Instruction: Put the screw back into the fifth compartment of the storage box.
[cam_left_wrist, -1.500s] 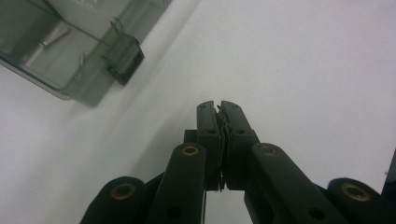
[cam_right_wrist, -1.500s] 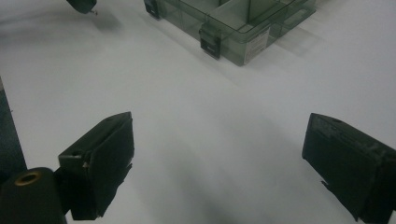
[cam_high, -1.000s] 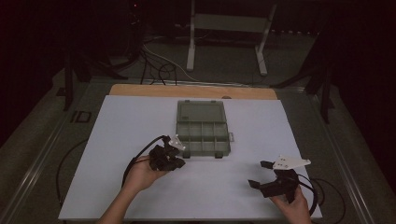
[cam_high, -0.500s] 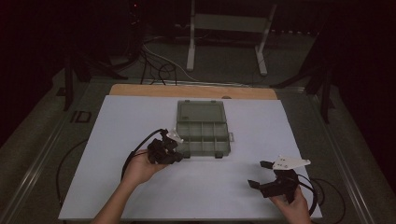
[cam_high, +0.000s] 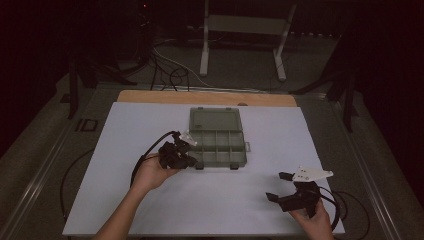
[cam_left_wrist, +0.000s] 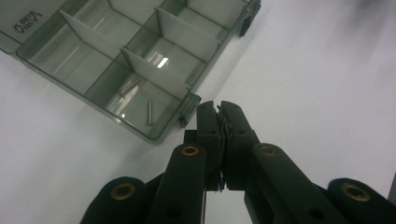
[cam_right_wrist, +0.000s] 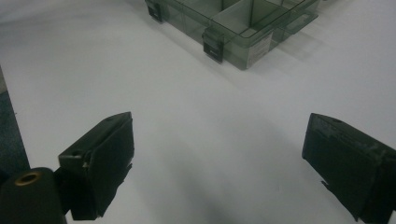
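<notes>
**Grippers parked by the organizer box, left one closed right at the latch**

Quick status from my end of the feed. The clear compartment organizer box (cam_high: 217, 142) sits open around the middle of the white table (cam_high: 125, 130), its lid laid flat on the far side and the divided tray nearer me. From the left gripper view I can see two small screws (cam_left_wrist: 140, 100) lying loose in the corner compartment nearest that gripper; the other compartments I can make out look bare.

The left gripper (cam_high: 192, 161) is in my left hand (cam_high: 150, 172), just off the box's near-left corner. Its jaws are pressed together with nothing between them as far as I can tell, and the tips sit just beside the front latch (cam_left_wrist: 188, 108) at that corner. Whether they actually touch it, I can't say from this angle.

The right gripper (cam_high: 280, 186) is well apart from the box, down near the table's near-right edge in my right hand (cam_high: 315, 222). Its jaws are spread wide, empty, pointing roughly back toward the box, which shows at the top of the right gripper view with its two front latches facing me. The black cable (cam_high: 145, 152) loops off the left gripper across the table.
</notes>
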